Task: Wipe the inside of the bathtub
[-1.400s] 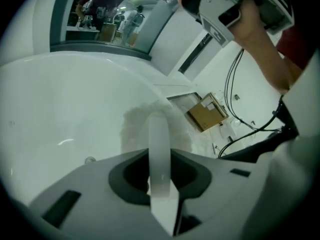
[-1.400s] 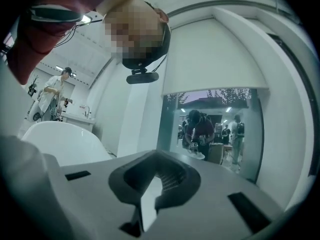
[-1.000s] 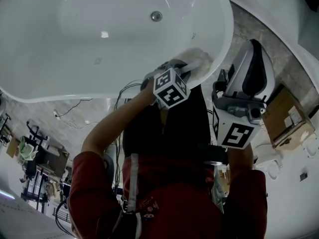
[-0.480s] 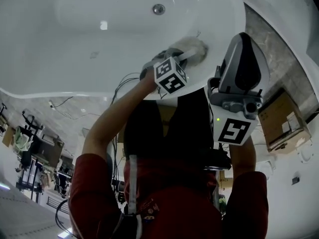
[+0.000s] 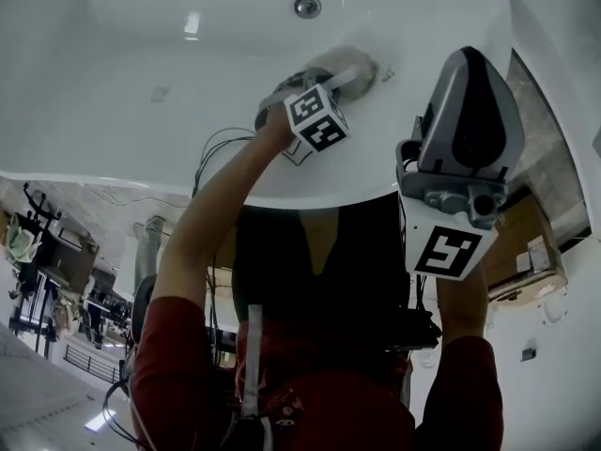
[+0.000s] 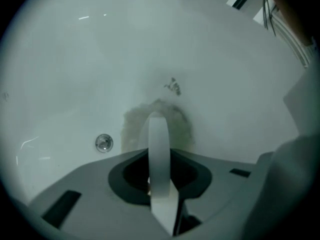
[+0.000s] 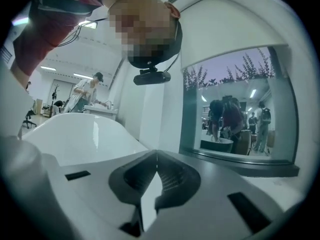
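The left gripper [image 6: 158, 118] has its 2 fingers shut tight on a beige cloth [image 6: 182, 129]. The cloth is pressed flat against the inner wall of the white bathtub [image 5: 169, 101], just beside the drain [image 6: 104, 143] and slightly up the slope from it. A small dark mark [image 6: 173, 86] sits on the tub wall beyond the cloth, farther from the drain. The right gripper [image 7: 156, 156] is held well apart from the drain, over by the tub's edge. Its 2 fingers meet tip to tip with nothing between them, and it faces a window [image 7: 240, 114].
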